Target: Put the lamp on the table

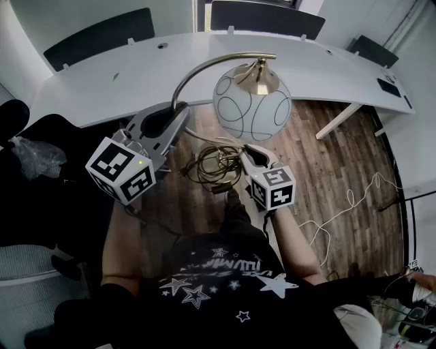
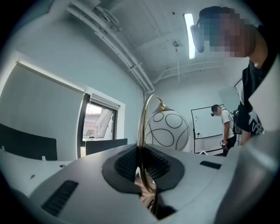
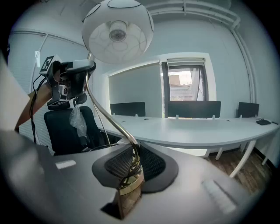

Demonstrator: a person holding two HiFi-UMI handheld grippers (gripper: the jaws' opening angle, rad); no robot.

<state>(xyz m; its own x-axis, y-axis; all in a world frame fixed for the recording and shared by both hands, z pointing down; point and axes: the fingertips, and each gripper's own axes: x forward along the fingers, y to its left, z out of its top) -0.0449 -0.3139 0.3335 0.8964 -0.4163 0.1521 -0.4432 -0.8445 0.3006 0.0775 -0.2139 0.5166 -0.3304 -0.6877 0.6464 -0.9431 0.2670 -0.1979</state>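
While left tool (image 2: 142, 165) pinches the lamp stem (image 2: 141, 127), right tool (image 3: 131, 165) grips its base (image 3: 129, 197).

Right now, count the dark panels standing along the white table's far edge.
3. One panel at the left of the table, one in the middle, one at the right. Others may lie outside the frame.

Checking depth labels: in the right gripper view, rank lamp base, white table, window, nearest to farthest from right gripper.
1. lamp base: held in the fingers of the right gripper.
2. white table: ahead, centre.
3. window: far wall, behind the table.
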